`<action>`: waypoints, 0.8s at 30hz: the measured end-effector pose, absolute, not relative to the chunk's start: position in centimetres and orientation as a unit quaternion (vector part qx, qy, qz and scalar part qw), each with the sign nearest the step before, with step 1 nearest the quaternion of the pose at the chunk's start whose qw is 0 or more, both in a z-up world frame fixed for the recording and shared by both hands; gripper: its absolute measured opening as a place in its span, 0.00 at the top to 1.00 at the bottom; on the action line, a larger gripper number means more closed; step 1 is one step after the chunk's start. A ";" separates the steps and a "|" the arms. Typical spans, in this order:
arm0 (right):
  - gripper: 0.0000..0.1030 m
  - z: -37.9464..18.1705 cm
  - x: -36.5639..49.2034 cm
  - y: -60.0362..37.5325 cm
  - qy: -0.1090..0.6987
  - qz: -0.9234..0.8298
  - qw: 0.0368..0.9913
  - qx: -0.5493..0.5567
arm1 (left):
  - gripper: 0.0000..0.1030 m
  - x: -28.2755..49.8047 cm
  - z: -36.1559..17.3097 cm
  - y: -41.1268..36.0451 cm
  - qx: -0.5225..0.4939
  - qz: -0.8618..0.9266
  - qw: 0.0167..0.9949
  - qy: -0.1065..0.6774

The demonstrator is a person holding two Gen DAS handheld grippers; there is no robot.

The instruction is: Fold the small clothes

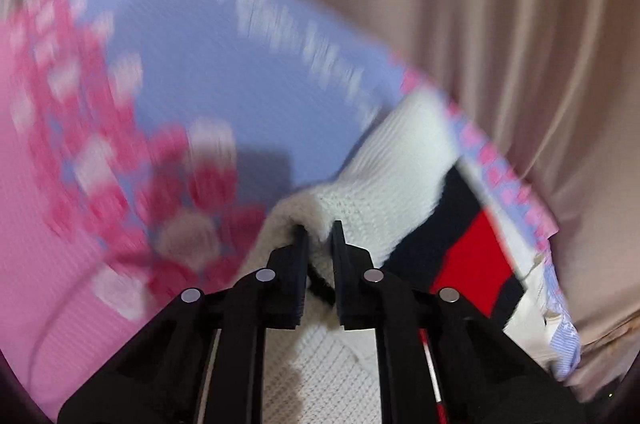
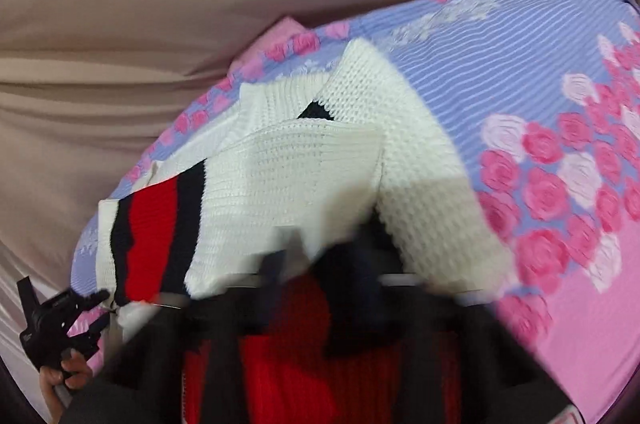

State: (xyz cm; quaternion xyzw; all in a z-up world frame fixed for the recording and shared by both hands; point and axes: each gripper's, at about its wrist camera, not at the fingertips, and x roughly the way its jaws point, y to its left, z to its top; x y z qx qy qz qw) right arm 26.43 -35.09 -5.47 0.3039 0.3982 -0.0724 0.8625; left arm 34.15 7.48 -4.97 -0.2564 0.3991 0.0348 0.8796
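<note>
A floral sheet (image 2: 520,71) (pink roses on lilac) before beige curtains (image 1: 500,3).

Right claw (image 2: 320,264) blurred (grip unreadable); sweater (image 2: 304,175) hides it.

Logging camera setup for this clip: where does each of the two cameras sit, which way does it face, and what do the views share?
Left wrist: on the left gripper, facing forward along its black fingers, which pinch a fold of the white knit sweater over the floral bedsheet; beige curtain behind.
Right wrist: on the right gripper, badly blurred at the frame's bottom, facing the sweater's red and black stripe; the person's left hand shows lower left.
Shared: sweater, bedsheet and curtain.
</note>
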 end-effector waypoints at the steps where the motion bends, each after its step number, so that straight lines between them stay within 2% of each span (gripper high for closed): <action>1: 0.93 -4.3 26.6 -35.1 0.382 -0.069 0.868 0.310 | 0.90 33.2 -3.5 7.7 -0.250 0.034 0.893 0.373; 4: 0.94 2.0 24.3 -33.5 0.286 -0.028 0.912 0.294 | 0.90 32.3 -3.0 7.9 -0.237 0.044 0.903 0.356; 6: 0.94 4.7 21.8 -32.1 0.223 -0.010 0.938 0.265 | 0.90 34.1 -6.3 7.3 -0.204 0.058 0.890 0.405; 7: 0.94 4.1 21.8 -31.9 0.228 -0.023 0.941 0.250 | 0.90 34.7 -8.0 7.0 -0.186 0.068 0.881 0.429; 10: 0.94 -5.4 26.4 -32.7 0.399 -0.079 0.882 0.239 | 0.89 33.7 -8.4 7.3 -0.169 0.059 0.890 0.419; 11: 0.94 -7.2 26.7 -32.9 0.423 -0.088 0.869 0.240 | 0.88 33.4 -8.0 7.4 -0.168 0.056 0.895 0.409; 16: 0.95 -3.8 22.7 -32.7 0.324 -0.080 0.909 0.251 | 0.85 33.3 -9.0 6.8 -0.152 0.053 0.892 0.423; 18: 0.94 -8.1 24.5 -33.5 0.404 -0.098 0.871 0.262 | 0.85 32.4 -7.8 6.6 -0.158 0.037 0.893 0.421; 20: 0.91 -8.4 24.1 -33.6 0.397 -0.094 0.871 0.274 | 0.61 31.4 -6.1 6.7 -0.168 0.026 0.903 0.395; 21: 0.82 -7.5 23.8 -33.5 0.387 -0.094 0.875 0.276 | 0.43 31.2 -5.5 6.7 -0.166 0.029 0.907 0.387; 22: 0.78 -6.8 23.4 -33.5 0.371 -0.098 0.881 0.277 | 0.37 31.4 -5.1 6.6 -0.163 0.031 0.909 0.383; 24: 0.54 -5.9 23.8 -33.2 0.351 -0.094 0.893 0.264 | 0.37 32.6 -5.6 6.0 -0.149 0.036 0.904 0.399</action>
